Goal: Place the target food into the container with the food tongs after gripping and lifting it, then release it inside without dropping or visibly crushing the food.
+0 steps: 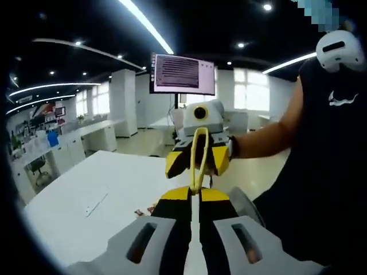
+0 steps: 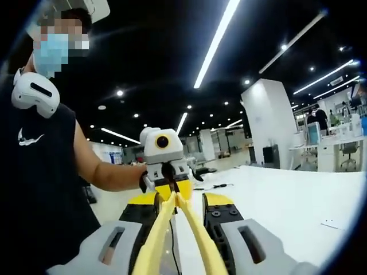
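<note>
The yellow tongs [image 1: 195, 184] hang in the air between the two grippers, above the near edge of a white table [image 1: 86, 183]. In the right gripper view the tongs [image 2: 157, 236] run away from the camera: their two arms lie apart at the bottom of the picture and narrow to a joined end farther out. The arms stand open, and nothing can be seen held between them; the tips are cut off at the bottom edge, so I cannot tell how wide they gape.

The right gripper [image 2: 180, 201] has one yellow-and-black jaw on each side of the spread arms, close against them. Whether the jaws actually press on the arms cannot be made out. At the far, joined end of the tongs the left gripper [image 2: 168, 180] faces back toward the camera, its jaws closed on that end.

In the left gripper view the left gripper [image 1: 195, 197] has its jaws drawn close together on the near end of the tongs. The tongs rise from there as a narrow loop, and the right gripper [image 1: 198, 163] sits at the loop's far part with a jaw on either side.

A person [image 1: 327, 172] in a dark sleeveless top stands right of the tongs in this view, forearm reaching in behind them. A monitor [image 1: 182, 71] stands above and beyond the tongs, and a pale strip [image 1: 94, 203] lies on the table to their left
</note>
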{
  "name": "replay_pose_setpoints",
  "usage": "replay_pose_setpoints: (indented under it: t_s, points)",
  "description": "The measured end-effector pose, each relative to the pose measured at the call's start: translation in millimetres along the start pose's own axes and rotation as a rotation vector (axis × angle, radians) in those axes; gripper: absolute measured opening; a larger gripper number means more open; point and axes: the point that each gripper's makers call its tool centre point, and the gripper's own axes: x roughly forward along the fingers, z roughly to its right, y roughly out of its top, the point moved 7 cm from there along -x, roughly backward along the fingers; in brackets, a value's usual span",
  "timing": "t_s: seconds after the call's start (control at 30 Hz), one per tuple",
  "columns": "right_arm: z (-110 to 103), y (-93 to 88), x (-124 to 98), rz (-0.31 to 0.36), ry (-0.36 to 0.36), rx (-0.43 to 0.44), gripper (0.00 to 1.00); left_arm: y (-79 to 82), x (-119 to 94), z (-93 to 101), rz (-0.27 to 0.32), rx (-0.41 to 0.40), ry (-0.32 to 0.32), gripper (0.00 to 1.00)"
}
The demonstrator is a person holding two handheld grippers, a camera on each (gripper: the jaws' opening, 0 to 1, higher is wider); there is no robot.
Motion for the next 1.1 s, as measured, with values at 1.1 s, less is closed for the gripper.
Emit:
replay_pose_setpoints:
  t_s: [1.1]
  points:
    - [0.2, -2.0, -4.9, -0.053, 0.007, -0.023, 0.18, -1.7, 7.2, -2.8, 0.007, -0.029, -0.031, 0.00]
